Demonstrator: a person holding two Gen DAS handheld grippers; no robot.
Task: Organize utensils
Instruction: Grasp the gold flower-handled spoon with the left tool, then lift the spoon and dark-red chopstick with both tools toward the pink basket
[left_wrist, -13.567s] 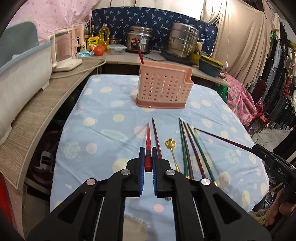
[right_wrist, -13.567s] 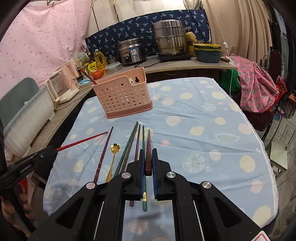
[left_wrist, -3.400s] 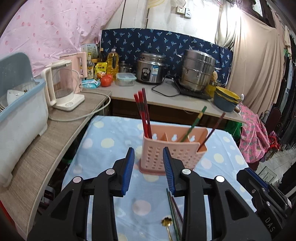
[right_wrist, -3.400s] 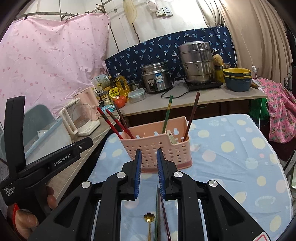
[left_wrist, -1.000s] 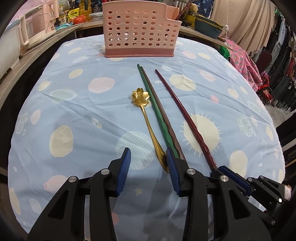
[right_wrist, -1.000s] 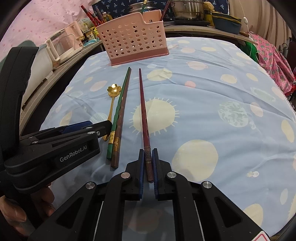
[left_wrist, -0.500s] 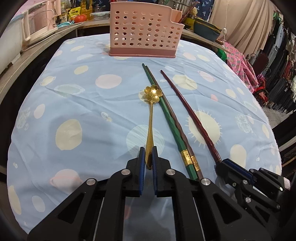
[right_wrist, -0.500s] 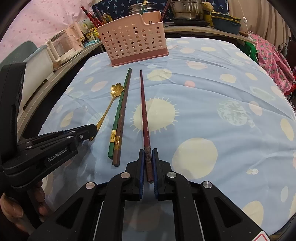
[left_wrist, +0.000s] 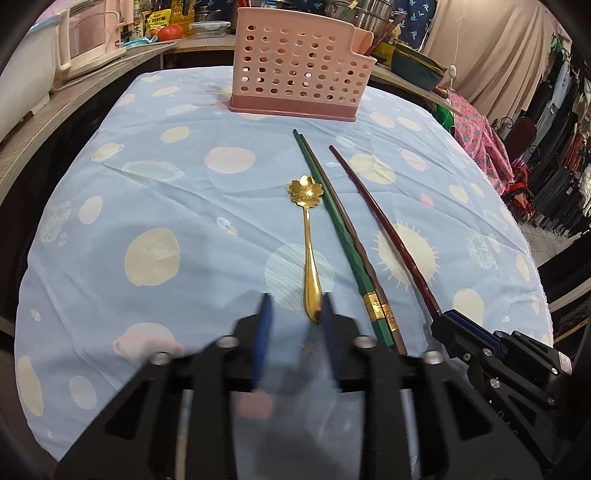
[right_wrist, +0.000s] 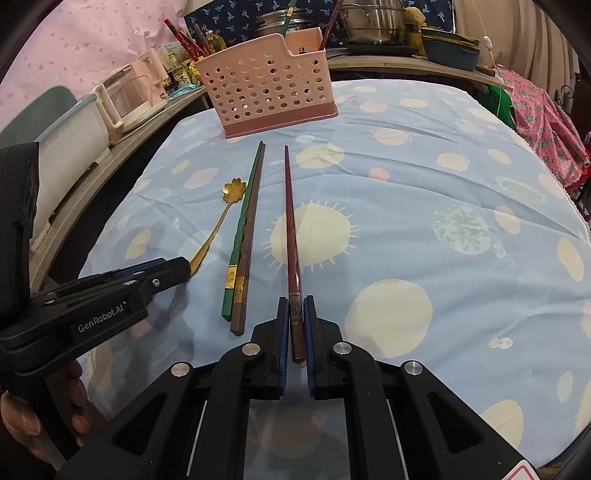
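A gold flower-bowl spoon (left_wrist: 309, 254) lies on the blue dotted tablecloth; it also shows in the right wrist view (right_wrist: 218, 225). My left gripper (left_wrist: 295, 314) is open, its blurred jaws either side of the spoon's handle end. My right gripper (right_wrist: 295, 317) is shut on the thick end of a dark red chopstick (right_wrist: 290, 218) that lies on the cloth. A green chopstick (left_wrist: 334, 229) and a brown chopstick (left_wrist: 354, 243) lie side by side between spoon and red chopstick. The pink perforated utensil basket (left_wrist: 299, 70) stands at the far end, holding several chopsticks.
A counter runs along the left and back with a kettle (right_wrist: 125, 96), bottles, a rice cooker and steel pots (right_wrist: 373, 18). A pink cloth (right_wrist: 543, 107) hangs at the right. The table edge (left_wrist: 543, 295) drops off close to my right gripper.
My left gripper has opened from the spoon's handle, which now lies free between its jaws. My right gripper stays shut on the red chopstick.
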